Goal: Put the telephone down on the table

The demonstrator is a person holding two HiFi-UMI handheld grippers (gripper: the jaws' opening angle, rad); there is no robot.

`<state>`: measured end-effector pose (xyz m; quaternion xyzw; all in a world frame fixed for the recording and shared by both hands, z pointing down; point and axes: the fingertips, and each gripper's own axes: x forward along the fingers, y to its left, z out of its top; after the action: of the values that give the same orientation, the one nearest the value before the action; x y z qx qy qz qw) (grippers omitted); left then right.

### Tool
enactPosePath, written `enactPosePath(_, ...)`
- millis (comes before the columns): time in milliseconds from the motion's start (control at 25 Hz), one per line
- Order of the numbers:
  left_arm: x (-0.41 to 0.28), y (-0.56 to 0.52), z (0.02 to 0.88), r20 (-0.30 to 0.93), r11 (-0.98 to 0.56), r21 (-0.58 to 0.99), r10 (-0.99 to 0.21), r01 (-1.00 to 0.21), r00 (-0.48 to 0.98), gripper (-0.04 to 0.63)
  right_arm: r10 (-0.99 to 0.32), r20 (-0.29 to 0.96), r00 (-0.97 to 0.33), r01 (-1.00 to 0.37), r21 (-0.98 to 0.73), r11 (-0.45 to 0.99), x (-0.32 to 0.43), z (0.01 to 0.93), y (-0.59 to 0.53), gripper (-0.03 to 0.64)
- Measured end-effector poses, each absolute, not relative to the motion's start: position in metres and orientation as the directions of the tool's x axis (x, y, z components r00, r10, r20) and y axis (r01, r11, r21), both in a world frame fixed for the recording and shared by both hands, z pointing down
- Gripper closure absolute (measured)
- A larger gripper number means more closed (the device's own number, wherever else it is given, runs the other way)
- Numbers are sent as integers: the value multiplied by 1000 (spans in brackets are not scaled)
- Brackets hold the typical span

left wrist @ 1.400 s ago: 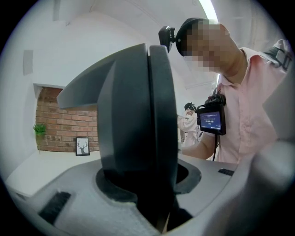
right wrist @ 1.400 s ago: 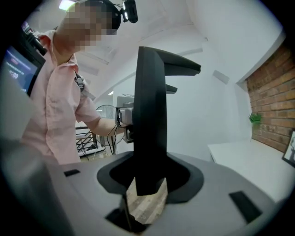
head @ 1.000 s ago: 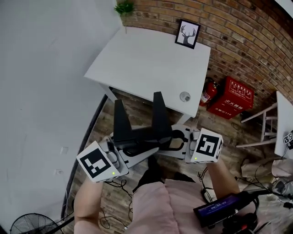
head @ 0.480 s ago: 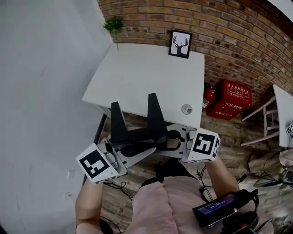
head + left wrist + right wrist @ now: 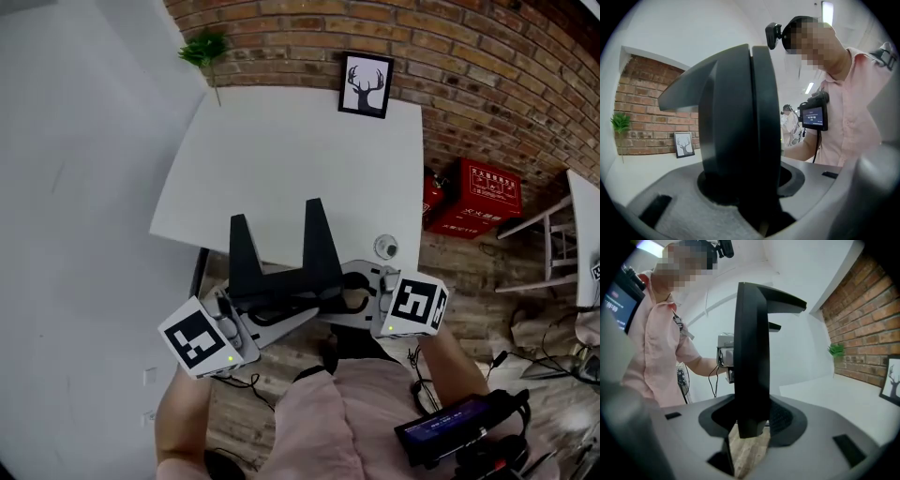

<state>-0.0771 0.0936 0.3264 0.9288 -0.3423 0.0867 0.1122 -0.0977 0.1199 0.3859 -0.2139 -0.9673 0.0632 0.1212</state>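
The white table (image 5: 300, 141) lies straight ahead of the person, with its near edge just past the load. The telephone (image 5: 281, 277), a black piece with two upright wedge-shaped ends, is held in the air at that edge. Its long axis runs across the person's front, roughly along the table's near side. The left gripper (image 5: 740, 201) is clamped on its left end and the right gripper (image 5: 743, 437) on its right end, and the two point inward at each other. Neither looks nearer the table. Setting down probably means both carrying it forward evenly, clear of the small round object (image 5: 385, 247) near the table's front right corner.
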Motion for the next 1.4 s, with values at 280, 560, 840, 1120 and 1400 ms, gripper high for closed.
enactPosePath(280,-104,20,339,263,-752,185,-582,-632,770,425,425,219,-878,383,-209,900,-126,400,49,446)
enactPosePath(560,-128,-44,324,261,-775,142,-571,-616,778,425,409,230,-883,378,-169,910,-147,391,-18,447)
enactPosePath(840,-140,-85,286,260,-806,67,-555,-588,790,425,361,210,-909,348,-97,932,-164,352,-64,448)
enactPosePath(1120,-161,-118,290,253,-847,56,-500,-528,828,425,308,227,-924,293,-99,951,-185,355,-98,448)
enactPosePath(1400,-189,-145,317,270,-886,96,-415,-453,869,425,267,268,-926,229,-163,960,-213,382,-121,448)
